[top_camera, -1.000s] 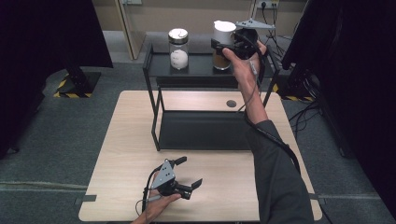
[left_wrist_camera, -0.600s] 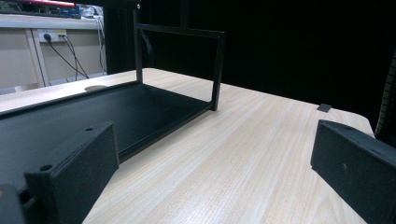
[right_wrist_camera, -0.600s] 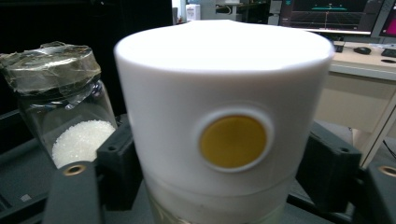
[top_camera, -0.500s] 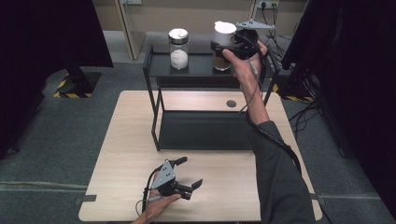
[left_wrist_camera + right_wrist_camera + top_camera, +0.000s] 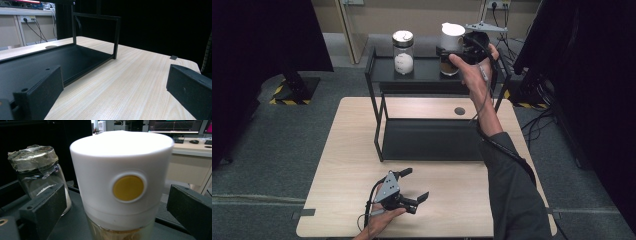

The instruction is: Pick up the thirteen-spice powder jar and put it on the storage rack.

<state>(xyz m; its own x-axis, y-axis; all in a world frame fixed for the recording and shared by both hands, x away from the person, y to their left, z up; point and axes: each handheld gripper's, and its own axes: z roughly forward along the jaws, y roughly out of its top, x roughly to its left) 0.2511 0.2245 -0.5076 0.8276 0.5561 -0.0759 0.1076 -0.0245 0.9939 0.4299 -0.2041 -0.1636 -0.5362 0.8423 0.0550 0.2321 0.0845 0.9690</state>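
White-lidded jar [image 5: 120, 192] stands between the jaws of the right claw [image 5: 457, 51], on the top shelf of the black rack [image 5: 427, 75] at the far side of the table [image 5: 347, 165]. The right claw has just been opening; in the right gripper view both pads stand clear of the lid's white wall, with a gap on each side, so the jar is released. A yellow disc [image 5: 128, 188] on the lid faces the claw. Below the lid, glass with brownish contents shows.

Off to the claw's left on the same shelf, apart from the first jar, stands a glass jar with a taped lid [image 5: 37, 172] and white contents. Shelf surface lies bare between the two. The shelf's right end lies close under the hand holding the claw.

Near the table's front edge the left claw [image 5: 414, 187] rests low with its jaws spread wide and nothing between them. Ahead of it lies bare wood, then the rack's lower tray [image 5: 50, 60] with its low rim and thin corner post.
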